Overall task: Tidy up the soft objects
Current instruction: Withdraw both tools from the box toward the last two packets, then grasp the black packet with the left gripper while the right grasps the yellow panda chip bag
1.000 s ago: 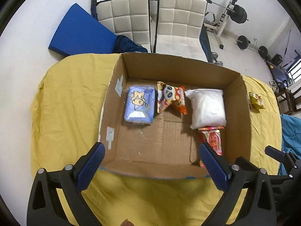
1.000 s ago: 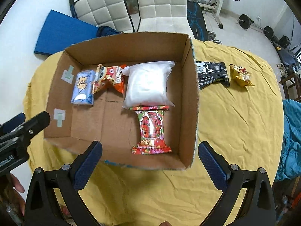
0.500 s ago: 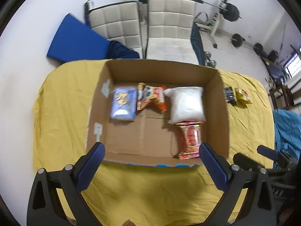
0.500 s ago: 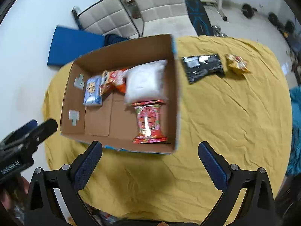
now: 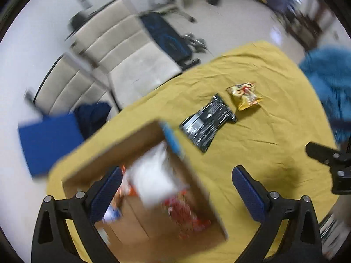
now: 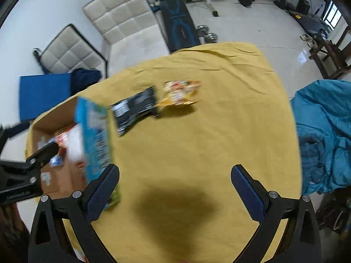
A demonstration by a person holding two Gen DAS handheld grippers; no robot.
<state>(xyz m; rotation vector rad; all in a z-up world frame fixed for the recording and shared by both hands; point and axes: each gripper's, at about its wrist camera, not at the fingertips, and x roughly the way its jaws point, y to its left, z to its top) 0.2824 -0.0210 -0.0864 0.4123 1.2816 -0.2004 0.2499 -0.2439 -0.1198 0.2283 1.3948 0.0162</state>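
- Open brown cardboard box (image 5: 140,188): sits at the near left of the counter, which is covered by a yellow cloth (image 6: 219,142). It already holds a white soft bag (image 5: 153,182), red printed packets (image 5: 186,217) and a bluish pack (image 5: 109,214), all blurred, so judge it as your collecting place.
- Flat black foil packet (image 6: 136,107): lies on the cloth just right of the box's far corner, outside it; likely one of the next items to bring in.
- Small yellow snack bag (image 6: 179,94): lies just right of the black packet, almost touching it, farther from the box.
- Your left gripper (image 5: 177,188): jaws spread wide, holding nothing, hovering above the box's right wall.
- Your right gripper (image 6: 175,186): jaws spread wide, empty, above bare cloth nearer than the two packets, facing them.
- In the way: the box's blue-printed right wall (image 6: 94,138) stands between packets and interior; you would need to lift items over it.
- Around: two white quilted cushions (image 6: 122,19), a blue mat (image 6: 43,92), a weight bench (image 6: 177,26), teal fabric (image 6: 324,135) far right.
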